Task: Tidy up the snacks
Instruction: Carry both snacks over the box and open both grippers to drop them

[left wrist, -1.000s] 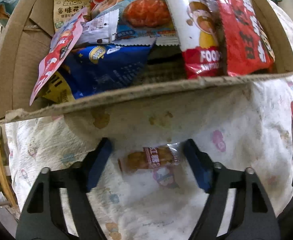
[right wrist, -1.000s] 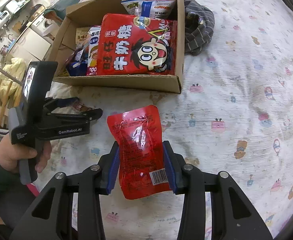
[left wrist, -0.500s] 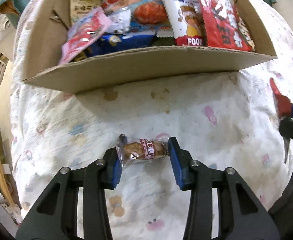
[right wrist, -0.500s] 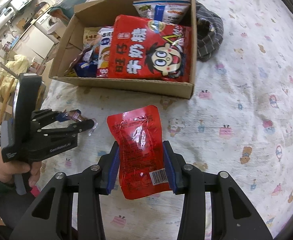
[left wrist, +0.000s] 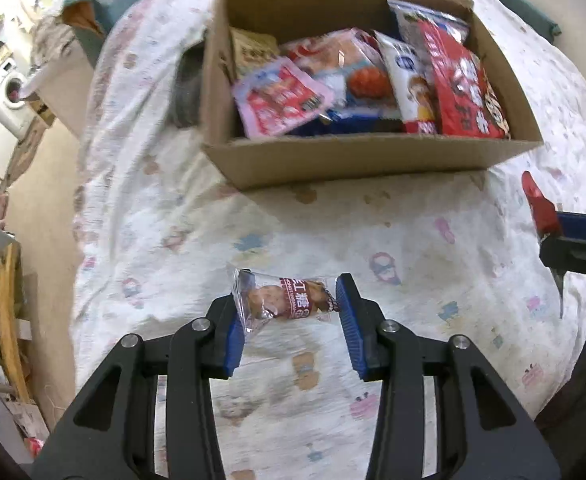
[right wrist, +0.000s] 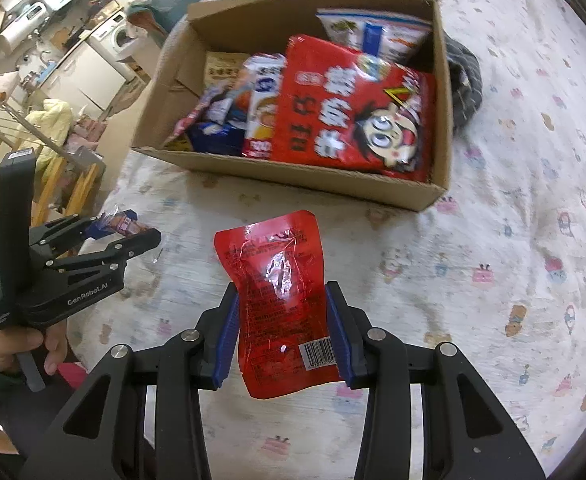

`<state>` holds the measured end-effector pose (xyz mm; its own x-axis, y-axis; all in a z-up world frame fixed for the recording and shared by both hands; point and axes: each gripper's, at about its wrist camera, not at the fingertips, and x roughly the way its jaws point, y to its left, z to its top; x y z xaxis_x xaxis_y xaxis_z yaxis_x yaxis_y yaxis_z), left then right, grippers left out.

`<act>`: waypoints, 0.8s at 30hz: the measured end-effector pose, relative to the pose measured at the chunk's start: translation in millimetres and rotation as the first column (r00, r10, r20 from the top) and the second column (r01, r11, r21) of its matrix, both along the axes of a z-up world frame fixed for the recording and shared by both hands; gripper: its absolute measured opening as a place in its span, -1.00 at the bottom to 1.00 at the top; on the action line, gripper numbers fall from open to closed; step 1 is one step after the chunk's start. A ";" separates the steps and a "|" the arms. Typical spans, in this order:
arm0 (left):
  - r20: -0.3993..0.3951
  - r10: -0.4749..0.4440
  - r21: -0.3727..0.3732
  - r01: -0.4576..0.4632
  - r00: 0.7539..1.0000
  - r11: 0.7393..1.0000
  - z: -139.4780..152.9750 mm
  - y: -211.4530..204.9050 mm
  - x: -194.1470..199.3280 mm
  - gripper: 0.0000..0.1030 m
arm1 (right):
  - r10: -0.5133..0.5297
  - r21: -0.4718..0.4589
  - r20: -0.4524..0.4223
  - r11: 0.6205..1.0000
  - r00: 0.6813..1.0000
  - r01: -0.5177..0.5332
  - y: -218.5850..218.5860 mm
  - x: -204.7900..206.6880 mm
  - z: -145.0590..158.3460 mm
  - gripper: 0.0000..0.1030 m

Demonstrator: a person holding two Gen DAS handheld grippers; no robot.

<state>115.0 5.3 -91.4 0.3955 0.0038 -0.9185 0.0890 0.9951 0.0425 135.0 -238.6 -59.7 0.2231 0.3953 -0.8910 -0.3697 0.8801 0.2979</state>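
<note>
The left gripper [left wrist: 287, 320] is clamped on a small clear-wrapped snack [left wrist: 283, 297], its blue pads [left wrist: 233, 334] pressing the wrapper's two ends so the snack hangs crosswise between them, clear of the sheet [left wrist: 413, 248] below. The right gripper [right wrist: 283, 336] is clamped on a red pouch [right wrist: 279, 300], gripping its lower half by both side edges; the pouch stands up out of the fingers with its barcode corner nearest the camera and its top tipped toward the box [right wrist: 293, 174]. From the right wrist view the left gripper [right wrist: 127, 230] sits off to the left, held by a hand [right wrist: 11, 350] in a dark green sleeve, with the small snack [right wrist: 119, 222] at its tips, well short of the box. The cardboard box lies open on the patterned sheet and holds a crowd of packets: a big red bag [right wrist: 357, 116] with a cartoon face on top at the right, a white and blue bag [right wrist: 373, 34] behind it, a pink packet [left wrist: 279, 98] toward the left, and others underneath that are too jumbled and blurred to tell apart. A dark grey cloth [right wrist: 463, 84] lies bunched against the box's right wall. From the left wrist view the red pouch [left wrist: 539, 208] shows at the far right edge.
</note>
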 end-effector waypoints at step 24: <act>0.225 0.041 -0.080 -0.023 0.973 0.997 115.9 1.4 76.6 -0.27 | -0.122 0.169 0.271 0.983 0.955 0.078 27.0 65.2 82.1 -0.17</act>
